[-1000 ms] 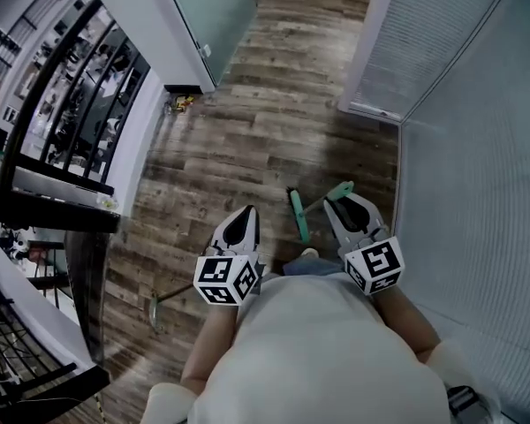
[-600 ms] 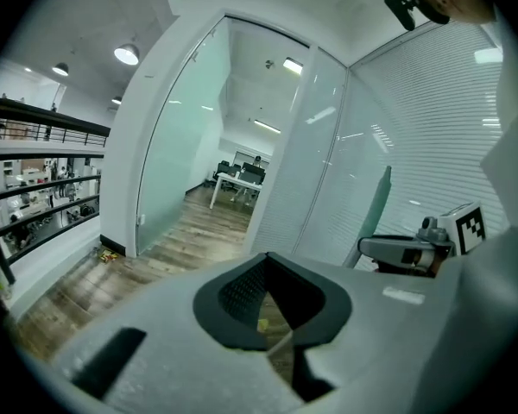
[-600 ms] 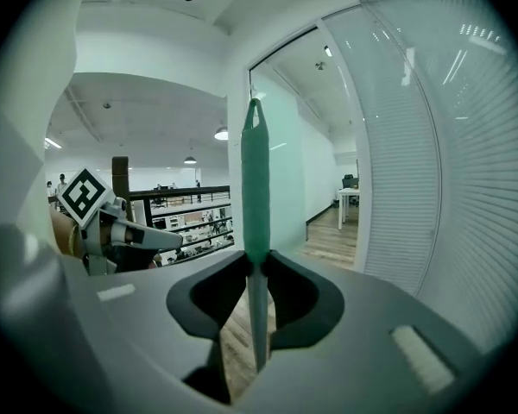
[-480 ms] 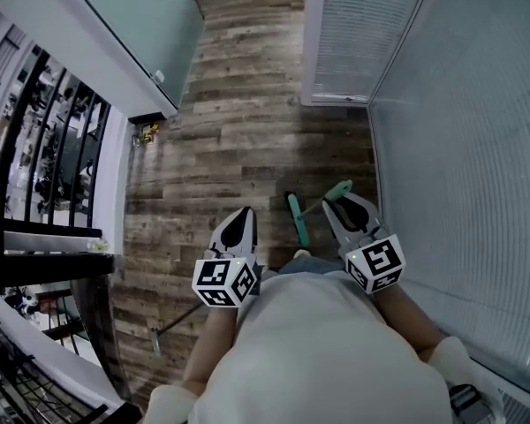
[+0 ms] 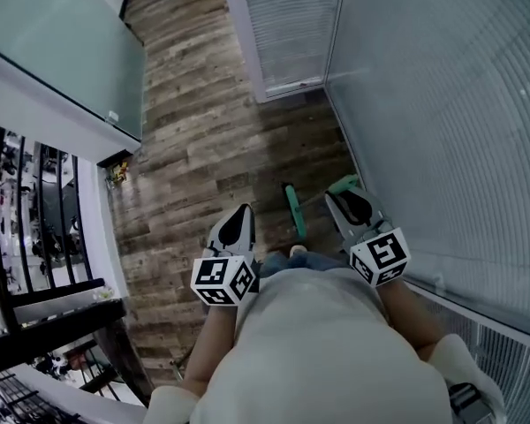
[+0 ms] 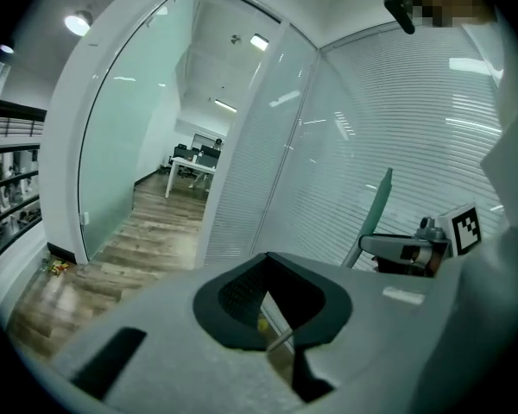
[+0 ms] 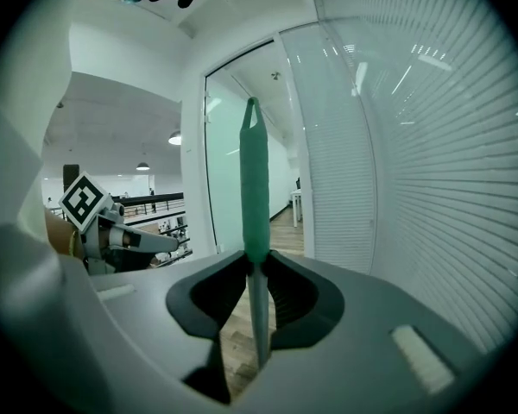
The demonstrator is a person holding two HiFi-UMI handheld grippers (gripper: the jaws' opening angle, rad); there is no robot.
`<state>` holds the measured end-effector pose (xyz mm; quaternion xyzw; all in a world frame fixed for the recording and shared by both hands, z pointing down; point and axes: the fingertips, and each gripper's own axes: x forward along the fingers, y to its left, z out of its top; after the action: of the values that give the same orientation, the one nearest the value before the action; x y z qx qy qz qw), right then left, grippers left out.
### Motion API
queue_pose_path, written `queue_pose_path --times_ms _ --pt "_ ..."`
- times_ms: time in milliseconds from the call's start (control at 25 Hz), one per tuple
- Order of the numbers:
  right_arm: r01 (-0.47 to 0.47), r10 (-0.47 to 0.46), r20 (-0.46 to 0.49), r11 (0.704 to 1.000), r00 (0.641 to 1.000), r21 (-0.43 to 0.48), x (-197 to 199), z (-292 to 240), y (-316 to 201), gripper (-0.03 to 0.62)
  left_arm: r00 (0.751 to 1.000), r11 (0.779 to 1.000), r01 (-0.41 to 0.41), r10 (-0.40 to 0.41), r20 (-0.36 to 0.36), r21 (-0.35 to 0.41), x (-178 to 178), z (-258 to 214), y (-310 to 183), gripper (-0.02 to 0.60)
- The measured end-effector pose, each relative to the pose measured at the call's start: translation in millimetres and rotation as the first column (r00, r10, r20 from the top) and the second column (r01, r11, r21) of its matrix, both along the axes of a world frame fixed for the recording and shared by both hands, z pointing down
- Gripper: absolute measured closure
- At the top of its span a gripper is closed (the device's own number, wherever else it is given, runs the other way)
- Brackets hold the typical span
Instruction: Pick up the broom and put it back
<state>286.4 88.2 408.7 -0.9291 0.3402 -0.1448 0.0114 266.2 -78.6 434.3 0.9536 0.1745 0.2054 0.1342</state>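
Observation:
My right gripper (image 5: pixel 344 201) (image 7: pixel 257 298) is shut on the broom handle (image 7: pixel 253 188). Its green grip stands upright between the pads, with the silver shaft below them. In the head view the green broom head (image 5: pixel 293 210) hangs low over the wooden floor (image 5: pixel 203 148), between my two grippers. My left gripper (image 5: pixel 239 215) (image 6: pixel 272 304) is closed on a thin metal rod (image 6: pixel 279 341) that runs down and back under it. What the rod belongs to is hidden by my body. The right gripper (image 6: pixel 412 250) and its green handle (image 6: pixel 376 207) also show in the left gripper view.
A glass wall with white blinds (image 5: pixel 442 104) runs close along the right. A frosted glass partition (image 5: pixel 44 51) stands at the upper left, with small objects (image 5: pixel 117 173) at its foot. A black railing (image 5: pixel 44 237) borders the left. A distant table (image 6: pixel 194 166) stands down the corridor.
The head view has swung toward the blinds wall: the railing slid left and down, the glass wall now fills the right. Both grippers keep their grips and their places in the picture.

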Motion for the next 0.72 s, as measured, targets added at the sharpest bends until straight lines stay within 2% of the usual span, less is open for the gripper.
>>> queue_pose_path --times_ms 200,360,560,720 --pt "-0.116 0.116 0.009 0.993 0.993 -0.007 2.1 5.0 32.0 0.507 0.995 0.995 -0.1 0.1 0.013 -0.007 16.5 5.0 25.2 0.575" --pt "-0.205 0.205 0.012 0.979 0.979 -0.017 3.0 12.4 55.2 0.507 0.98 0.981 -0.195 0.196 0.023 -0.01 33.1 12.4 48.5 0.575" --pt "-0.329 0.33 0.025 0.944 0.944 -0.035 -9.2 20.8 86.4 0.507 0.941 0.942 -0.336 0.336 0.027 -0.011 45.9 15.3 81.6 0.575" --pt "-0.436 0.438 0.04 0.899 0.898 -0.043 -14.7 26.8 113.1 0.507 0.898 0.899 -0.439 0.439 0.033 -0.01 58.4 15.6 107.5 0.575"
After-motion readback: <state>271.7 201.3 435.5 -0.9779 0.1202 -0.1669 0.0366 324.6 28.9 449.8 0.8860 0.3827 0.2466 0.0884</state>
